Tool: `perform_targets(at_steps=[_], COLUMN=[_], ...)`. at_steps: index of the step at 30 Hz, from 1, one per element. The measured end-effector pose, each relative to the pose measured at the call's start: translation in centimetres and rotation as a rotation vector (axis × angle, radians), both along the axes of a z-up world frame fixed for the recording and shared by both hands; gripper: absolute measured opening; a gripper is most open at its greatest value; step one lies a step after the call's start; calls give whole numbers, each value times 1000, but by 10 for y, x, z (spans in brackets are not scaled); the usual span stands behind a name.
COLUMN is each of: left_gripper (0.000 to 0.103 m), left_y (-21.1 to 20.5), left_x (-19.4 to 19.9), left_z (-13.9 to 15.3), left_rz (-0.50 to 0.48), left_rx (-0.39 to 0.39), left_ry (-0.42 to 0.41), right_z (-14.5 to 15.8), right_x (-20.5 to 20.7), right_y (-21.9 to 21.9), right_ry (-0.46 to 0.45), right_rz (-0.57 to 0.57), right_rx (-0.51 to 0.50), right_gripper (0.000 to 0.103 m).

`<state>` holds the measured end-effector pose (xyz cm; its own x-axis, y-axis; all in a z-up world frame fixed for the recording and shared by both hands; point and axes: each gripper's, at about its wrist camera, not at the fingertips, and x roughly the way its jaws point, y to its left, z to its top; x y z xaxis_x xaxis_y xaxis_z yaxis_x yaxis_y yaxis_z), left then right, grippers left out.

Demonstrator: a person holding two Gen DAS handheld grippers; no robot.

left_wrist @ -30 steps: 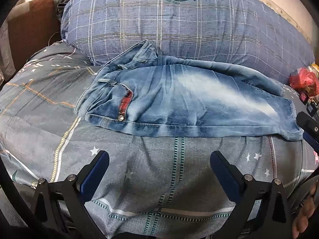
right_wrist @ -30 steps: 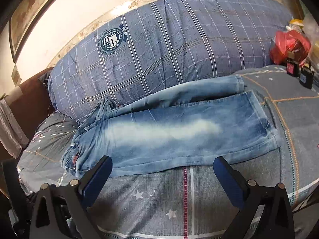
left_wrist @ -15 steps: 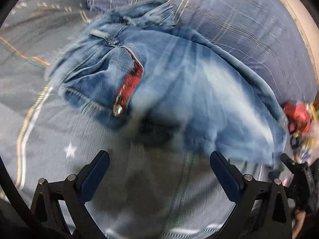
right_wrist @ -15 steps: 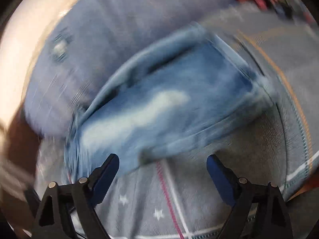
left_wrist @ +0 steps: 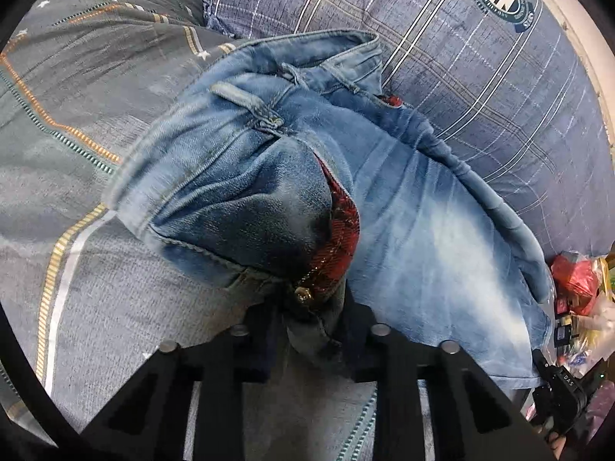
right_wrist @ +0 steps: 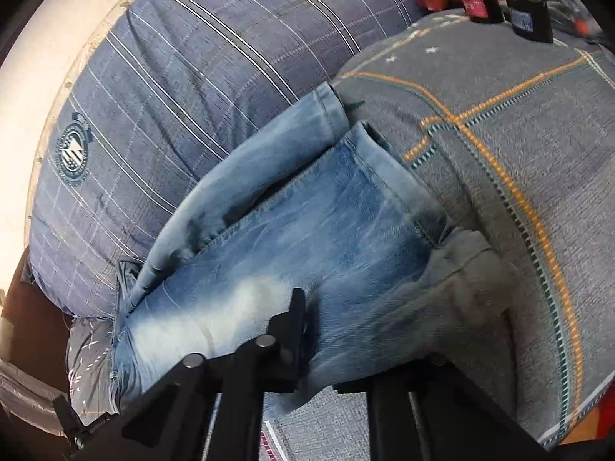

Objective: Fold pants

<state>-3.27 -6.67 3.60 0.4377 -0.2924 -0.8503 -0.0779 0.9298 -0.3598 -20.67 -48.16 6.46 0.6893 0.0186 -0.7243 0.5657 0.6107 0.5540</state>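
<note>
Bed [left_wrist: 77,238] covered in a grey bedspread with orange, teal and white stripes and small stars. Large blue plaid pillow [right_wrist: 184,77] (round crest emblem printed on it) lies against a pale wall [right_wrist: 34,38]. Red bag [left_wrist: 574,274] and small clutter at the bed's edge. Brown wooden furniture [right_wrist: 27,307] at one side.

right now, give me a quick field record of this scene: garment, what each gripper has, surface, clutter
garment: blue jeans, lying lengthwise on the bed in front of the pillow
left gripper: shut on the waist end, by the fly button
right gripper: shut on the near leg's hem end
surface: grey patterned bedspread
behind: large blue checked pillow
clutter: red bag and small dark boxes beyond the hems
fold: not yet made
</note>
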Motion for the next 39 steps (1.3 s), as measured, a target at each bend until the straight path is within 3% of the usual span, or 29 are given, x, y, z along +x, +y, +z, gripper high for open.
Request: perform_targets(at_steps=[6, 13, 19, 22, 24, 25, 28, 29, 30, 31, 35, 39], left_gripper=[21, 18, 18, 28, 51, 55, 60, 60, 60, 60, 61, 71], left_y=[1, 16, 5, 2, 7, 8, 3, 1, -2, -2, -5, -14], left_x=[-32, -84, -120, -114, -110, -110, -116, -119, -128, -133, -161, -184], left_z=[12, 17, 17, 2, -4, -5, 3, 7, 13, 16, 37, 55], left_rz=[2, 39, 23, -15, -18, -23, -51, -54, -44, -29, 10, -15], left_rx=[93, 138, 223, 225, 163, 139, 143, 161, 190, 210, 266, 296], left_ry=[-45, -76, -80, -30, -13, -15, -59, -81, -104, -124, -238, -349], right_z=[23, 24, 43, 39, 26, 19, 18, 23, 30, 38, 69, 74], right_x=[4, -21, -32, -31, -28, -28, -41, -45, -50, -53, -65, -58], right_y=[28, 38, 46, 46, 41, 36, 24, 23, 23, 23, 31, 38], right_ry=[16, 47, 51, 88, 145, 162, 116, 96, 77, 64, -35, -104], right_rz=[79, 68, 49, 39, 30, 20, -53, -79, -102, -129, -179, -131], right_rx=[-181, -172, -285, -290, -264, -224, -177, -192, -220, -262, -407, -403], right_gripper=[8, 8, 8, 8, 9, 9, 23, 42, 75, 87, 91, 91])
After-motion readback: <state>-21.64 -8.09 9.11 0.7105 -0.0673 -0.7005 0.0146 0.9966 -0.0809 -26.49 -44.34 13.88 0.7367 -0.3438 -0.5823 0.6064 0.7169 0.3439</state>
